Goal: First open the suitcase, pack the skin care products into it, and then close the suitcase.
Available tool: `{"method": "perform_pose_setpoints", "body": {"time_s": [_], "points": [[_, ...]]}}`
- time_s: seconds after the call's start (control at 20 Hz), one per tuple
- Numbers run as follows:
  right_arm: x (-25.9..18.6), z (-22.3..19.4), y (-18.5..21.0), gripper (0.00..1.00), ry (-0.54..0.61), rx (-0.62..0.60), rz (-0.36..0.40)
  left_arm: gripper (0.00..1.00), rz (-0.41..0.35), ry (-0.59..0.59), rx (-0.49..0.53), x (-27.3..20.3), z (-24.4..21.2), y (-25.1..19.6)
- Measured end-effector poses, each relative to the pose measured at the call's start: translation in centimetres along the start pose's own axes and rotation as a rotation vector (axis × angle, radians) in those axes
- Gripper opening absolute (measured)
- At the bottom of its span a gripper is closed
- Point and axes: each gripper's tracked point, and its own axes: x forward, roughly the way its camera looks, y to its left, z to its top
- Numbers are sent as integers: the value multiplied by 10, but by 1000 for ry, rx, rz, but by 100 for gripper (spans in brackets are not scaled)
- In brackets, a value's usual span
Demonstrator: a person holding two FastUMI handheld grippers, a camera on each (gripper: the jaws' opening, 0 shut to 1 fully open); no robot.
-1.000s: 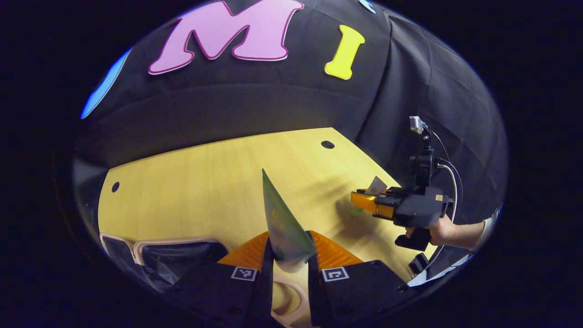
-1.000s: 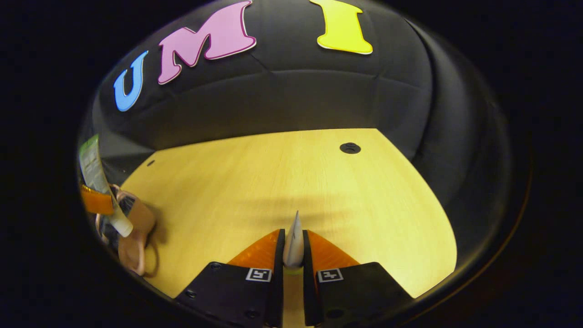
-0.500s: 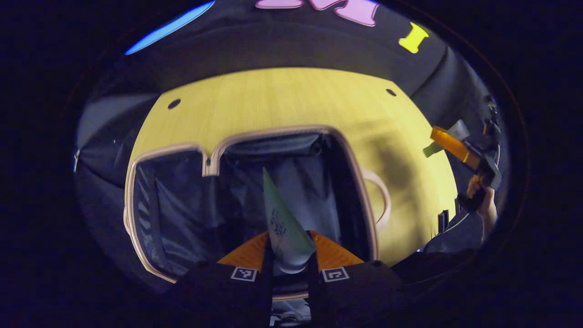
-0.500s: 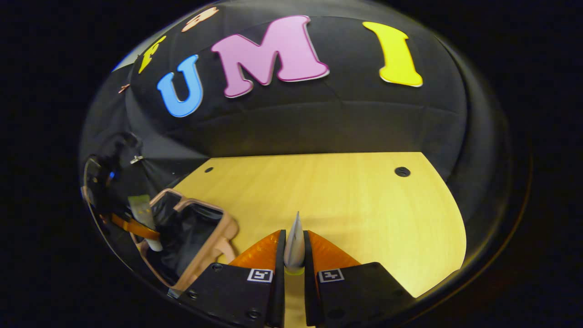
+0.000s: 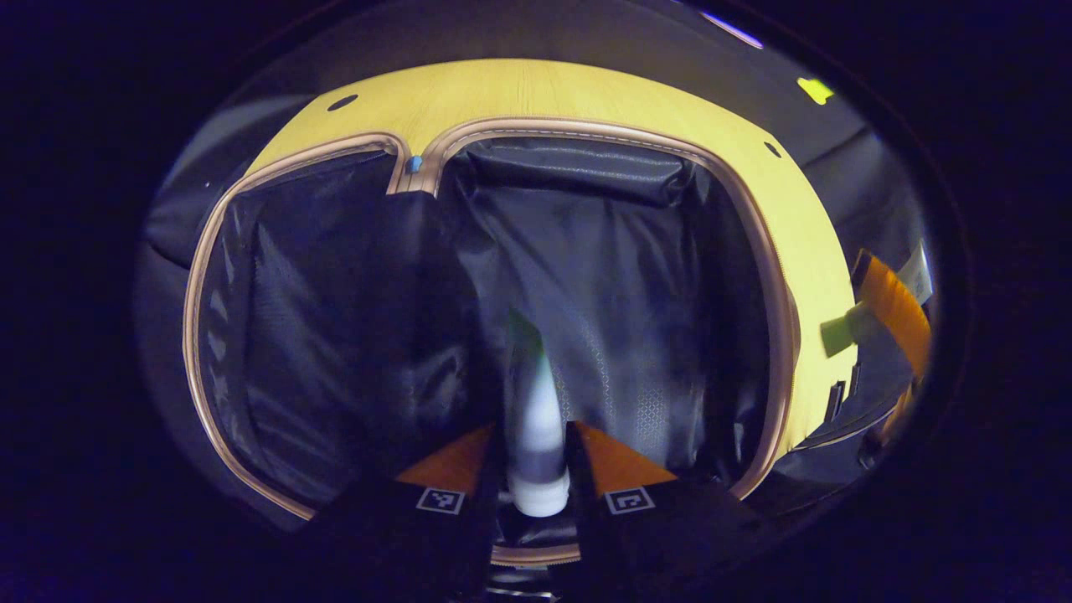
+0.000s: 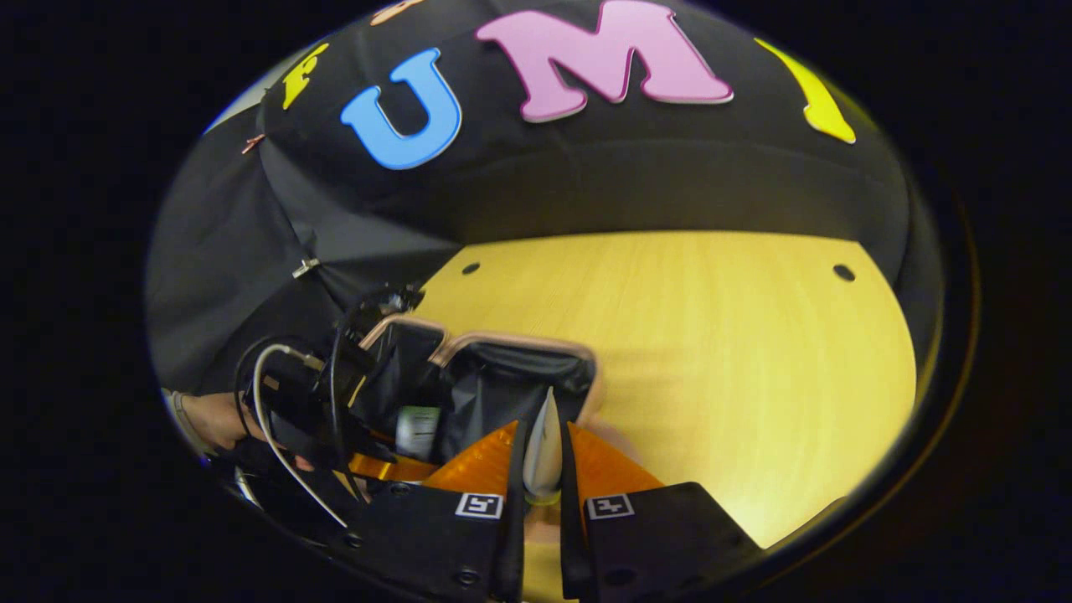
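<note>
The suitcase (image 5: 251,276) lies open at the bench's (image 6: 687,335) near-left corner — packing is under way. Left tongs (image 5: 536,456), clamped on a tube (image 5: 536,419), hang over its lining; right tongs (image 6: 542,469) pinch another tube (image 6: 544,444) near its rim. Next, I judge: lower, release.

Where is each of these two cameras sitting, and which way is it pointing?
Left gripper view: rides the left hand-held gripper, looking down into the open suitcase; its fingers clamp a tube.
Right gripper view: rides the right hand-held gripper, facing across the table; it grips a second tube; a hand shows.
Shared: suitcase, table, both grippers.
</note>
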Motion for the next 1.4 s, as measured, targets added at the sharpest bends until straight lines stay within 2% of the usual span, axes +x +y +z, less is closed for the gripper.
{"method": "perform_pose_setpoints", "body": {"time_s": [0.05,0.1,0.2,0.4,0.55,0.65,0.8,0.9,1.0,1.15,1.35,1.4], "points": [[10,-11,10,21,43,37,10,53,-17,-61,24,-3,6,-5],[16,-22,17,22,85,63,11,75,-5,-126,62,-12,16,-6],[26,-43,20,22,139,68,-21,94,54,-279,121,-38,35,5],[44,-87,24,22,324,70,-84,95,57,-464,77,-90,61,34],[58,-113,20,22,421,99,-168,95,165,-502,13,-112,63,94],[69,-116,28,23,424,140,-169,94,249,-483,-53,-125,47,135],[75,-114,27,28,406,127,-196,95,349,-479,-152,-135,23,186],[67,-100,53,64,367,154,-124,95,402,-493,-214,-143,15,210],[56,-77,63,100,285,85,-77,95,454,-514,-265,-148,13,233],[35,-45,74,98,156,12,-37,94,540,-536,-351,-145,17,282],[19,-18,58,97,68,36,-65,94,541,-537,-482,-148,29,340],[18,-14,50,98,54,46,-85,94,515,-508,-499,-143,28,347]]}}
